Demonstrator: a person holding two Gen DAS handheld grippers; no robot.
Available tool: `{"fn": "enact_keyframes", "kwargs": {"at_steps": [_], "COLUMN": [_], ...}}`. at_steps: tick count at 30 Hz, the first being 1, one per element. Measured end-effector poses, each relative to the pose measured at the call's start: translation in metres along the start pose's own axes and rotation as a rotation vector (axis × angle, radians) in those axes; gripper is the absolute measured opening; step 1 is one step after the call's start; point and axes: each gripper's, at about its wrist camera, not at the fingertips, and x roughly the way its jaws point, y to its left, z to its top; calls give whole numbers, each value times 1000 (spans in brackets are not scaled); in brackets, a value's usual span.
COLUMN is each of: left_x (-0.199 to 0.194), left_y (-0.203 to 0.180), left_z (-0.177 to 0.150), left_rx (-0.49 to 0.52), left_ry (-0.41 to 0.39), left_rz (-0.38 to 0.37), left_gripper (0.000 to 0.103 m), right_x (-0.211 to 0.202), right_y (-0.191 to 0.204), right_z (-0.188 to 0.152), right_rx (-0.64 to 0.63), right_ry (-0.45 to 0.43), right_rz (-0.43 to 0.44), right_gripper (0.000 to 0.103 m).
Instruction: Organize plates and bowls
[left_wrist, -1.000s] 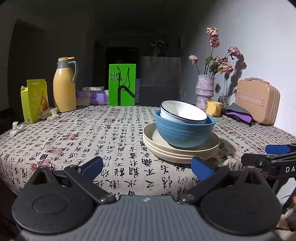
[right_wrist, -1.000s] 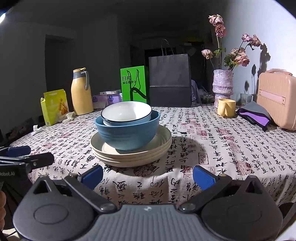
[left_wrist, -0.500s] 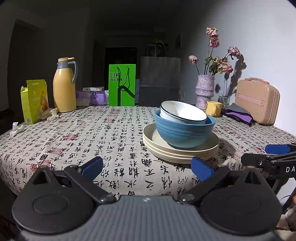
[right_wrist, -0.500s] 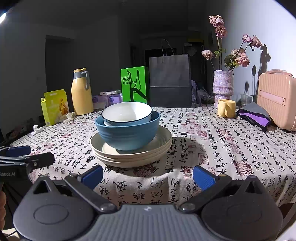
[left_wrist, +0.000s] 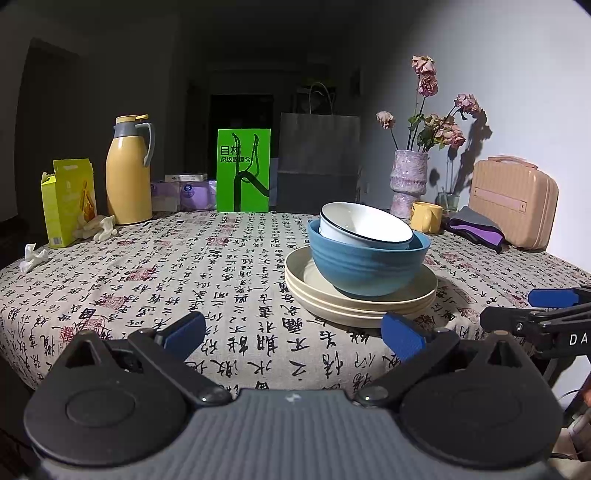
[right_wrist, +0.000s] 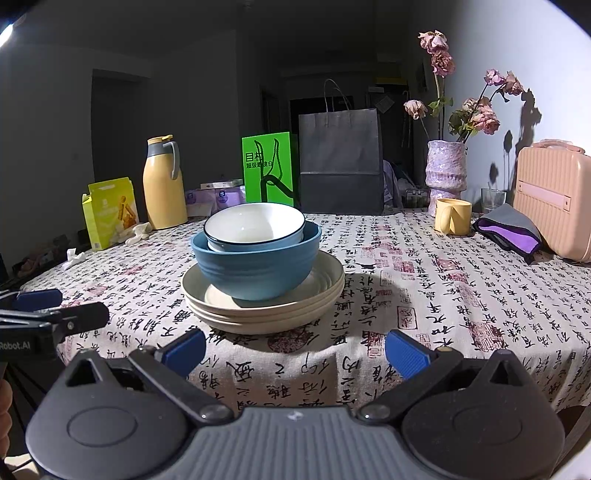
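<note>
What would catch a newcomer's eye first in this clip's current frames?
Probably the stack near the table's front edge: a white bowl tilted inside a blue bowl, on a pile of cream plates. Next, the bright green sign and yellow jug at the back, with dried flowers in a vase to the right. Both sets of tongs, left and right, hang open short of the stack.

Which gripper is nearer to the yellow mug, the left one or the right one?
Right, I judge. The right gripper faces the table with the yellow mug ahead to its right; the left gripper is further left, with the blue bowl partly between.
</note>
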Motion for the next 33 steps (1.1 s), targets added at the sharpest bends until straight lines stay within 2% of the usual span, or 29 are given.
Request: {"fn": "enact_keyframes", "kwargs": {"at_steps": [33], "left_x": [2], "left_y": [1], "left_z": [0], "left_rx": [-1], "left_ry": [8], "left_rz": [-12], "left_gripper": [103], "right_x": [0], "right_y": [1], "right_z": [0], "right_rx": [-1], "right_ry": [1], "right_rz": [0], "right_gripper": [103]}}
